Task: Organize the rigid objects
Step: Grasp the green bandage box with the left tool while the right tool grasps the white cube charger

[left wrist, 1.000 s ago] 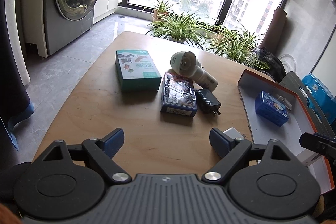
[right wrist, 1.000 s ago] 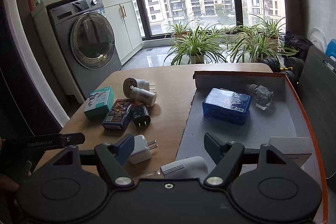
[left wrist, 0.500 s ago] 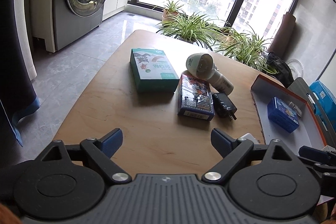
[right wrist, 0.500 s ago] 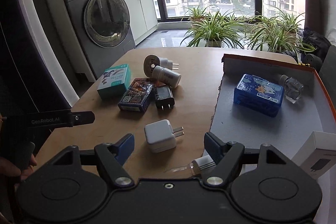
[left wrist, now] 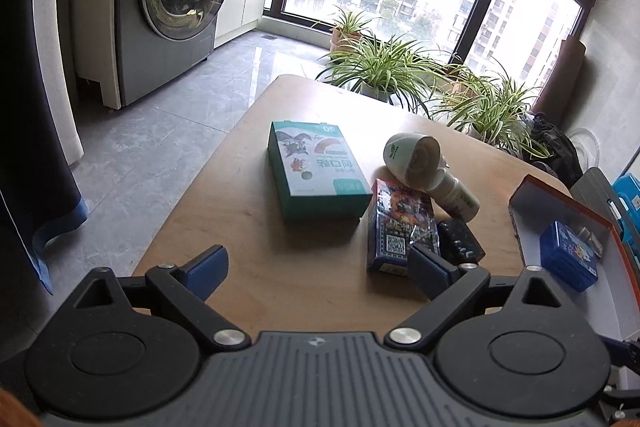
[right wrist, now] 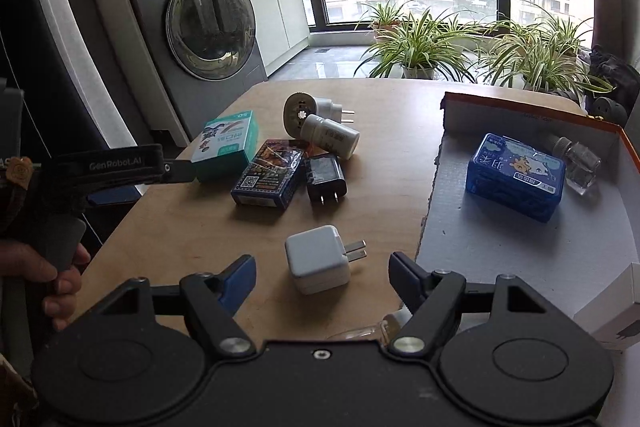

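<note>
I see a laundry room with a washer (right wrist: 208, 27), tall windows and potted plants (right wrist: 424, 47); the work surface is a rounded wooden table (left wrist: 248, 227). On its right side sits an open tray (right wrist: 500, 247) with an orange rim, holding a blue box (right wrist: 516, 175), a small glass bottle (right wrist: 580, 163) and a white carton (right wrist: 612, 307).

Loose items on the table: a teal box (left wrist: 316, 167), a card pack (left wrist: 400, 223) just beside it, a black charger (left wrist: 460, 239) touching the pack, a white bottle (right wrist: 330, 137) and a round adapter (right wrist: 304, 111) behind them. A white charger (right wrist: 318, 259) lies apart, nearer my right gripper (right wrist: 322, 277).

My right gripper hangs with its jaws partly apart; the white charger sits just ahead of the gap, not touched by either pad. My left gripper (left wrist: 316, 267) is opening, jaws wide, nothing between them; its right pad overlaps the near corner of the card pack in view. A hand (right wrist: 48, 279) grips the left gripper's handle.
</note>
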Tool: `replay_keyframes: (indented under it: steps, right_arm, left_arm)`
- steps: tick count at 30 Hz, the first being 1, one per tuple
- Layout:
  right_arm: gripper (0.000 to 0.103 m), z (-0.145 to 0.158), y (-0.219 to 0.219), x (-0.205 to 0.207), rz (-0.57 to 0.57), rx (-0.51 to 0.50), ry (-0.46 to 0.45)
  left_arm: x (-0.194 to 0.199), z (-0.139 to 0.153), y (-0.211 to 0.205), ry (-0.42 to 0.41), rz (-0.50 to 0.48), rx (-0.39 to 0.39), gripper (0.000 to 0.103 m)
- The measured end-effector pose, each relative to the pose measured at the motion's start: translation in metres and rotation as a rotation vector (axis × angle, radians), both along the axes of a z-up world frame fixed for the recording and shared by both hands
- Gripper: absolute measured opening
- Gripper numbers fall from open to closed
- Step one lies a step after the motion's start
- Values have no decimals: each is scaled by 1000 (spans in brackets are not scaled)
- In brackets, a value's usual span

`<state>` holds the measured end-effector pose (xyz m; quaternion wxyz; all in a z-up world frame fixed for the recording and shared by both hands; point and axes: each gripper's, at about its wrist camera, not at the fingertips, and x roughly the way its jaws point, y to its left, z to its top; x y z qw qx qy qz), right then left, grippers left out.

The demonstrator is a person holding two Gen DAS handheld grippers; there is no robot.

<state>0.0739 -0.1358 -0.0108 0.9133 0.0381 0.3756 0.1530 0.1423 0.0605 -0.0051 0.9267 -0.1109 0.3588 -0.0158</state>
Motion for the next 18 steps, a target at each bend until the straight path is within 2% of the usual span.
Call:
replay_keyframes:
  steps: [1, 8, 13, 18]
  right_arm:
    - [87, 0, 0, 1, -2, 1, 1]
    - [87, -2, -8, 7, -11, 21, 11]
    - [87, -4, -12, 11, -7, 32, 12]
    - [87, -9, -16, 16, -4, 42, 37]
  left_arm:
    - [6, 1, -1, -4, 5, 3, 103]
    - [64, 4, -18, -5, 50, 70, 103]
    - [101, -10, -24, 77, 68, 113, 103]
    - [120, -21, -19, 131, 85, 126, 103]
